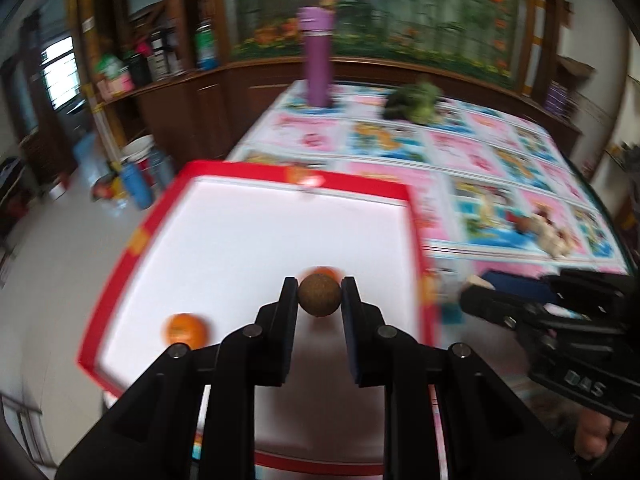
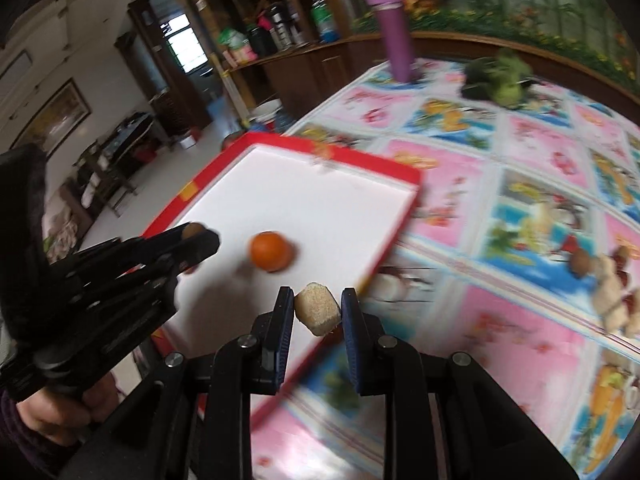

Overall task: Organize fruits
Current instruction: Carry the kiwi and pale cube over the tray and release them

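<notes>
My left gripper [image 1: 319, 286] is shut on a small brown round fruit [image 1: 319, 296] and hovers over the white floor of a red-rimmed tray [image 1: 360, 184]. One orange [image 1: 185, 330] lies in the tray's near left corner. Another orange [image 1: 323, 270] peeks out behind the brown fruit. My right gripper [image 2: 317, 292] is shut on a tan blocky piece [image 2: 318, 310] above the tray's right rim [image 2: 360, 160]. From the right wrist view the left gripper [image 2: 208, 238] shows at the left, next to an orange [image 2: 272, 257]. The right gripper [image 1: 470, 294] shows at the right of the left wrist view.
A pile of small brown, tan and red pieces [image 2: 612, 288] lies on the patterned tablecloth [image 2: 520, 320] at the right. A purple bottle [image 2: 394, 32] and a green vegetable [image 2: 500, 78] stand at the far end. The tray overhangs the table's left edge above the floor [image 1: 60, 260].
</notes>
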The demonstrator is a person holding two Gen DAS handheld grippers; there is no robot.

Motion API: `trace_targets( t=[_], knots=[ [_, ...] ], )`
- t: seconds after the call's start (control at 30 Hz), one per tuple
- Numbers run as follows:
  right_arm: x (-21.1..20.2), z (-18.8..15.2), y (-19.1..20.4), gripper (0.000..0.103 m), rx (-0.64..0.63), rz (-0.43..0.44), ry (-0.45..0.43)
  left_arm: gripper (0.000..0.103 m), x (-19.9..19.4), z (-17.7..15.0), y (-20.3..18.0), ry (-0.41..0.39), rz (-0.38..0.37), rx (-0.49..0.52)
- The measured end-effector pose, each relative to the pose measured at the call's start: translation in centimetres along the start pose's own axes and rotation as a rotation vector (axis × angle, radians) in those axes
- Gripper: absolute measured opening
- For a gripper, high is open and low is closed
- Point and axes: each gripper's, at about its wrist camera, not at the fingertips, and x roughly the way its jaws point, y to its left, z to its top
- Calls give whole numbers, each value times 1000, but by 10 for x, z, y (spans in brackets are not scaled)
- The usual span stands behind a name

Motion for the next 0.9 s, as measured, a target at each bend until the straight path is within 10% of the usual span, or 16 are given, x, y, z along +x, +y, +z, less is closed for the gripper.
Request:
trace_targets(
  t=[0.9],
  knots=[
    [40, -14, 34, 30, -90, -33, 98, 24, 31, -23, 38, 78, 130, -28]
  ],
)
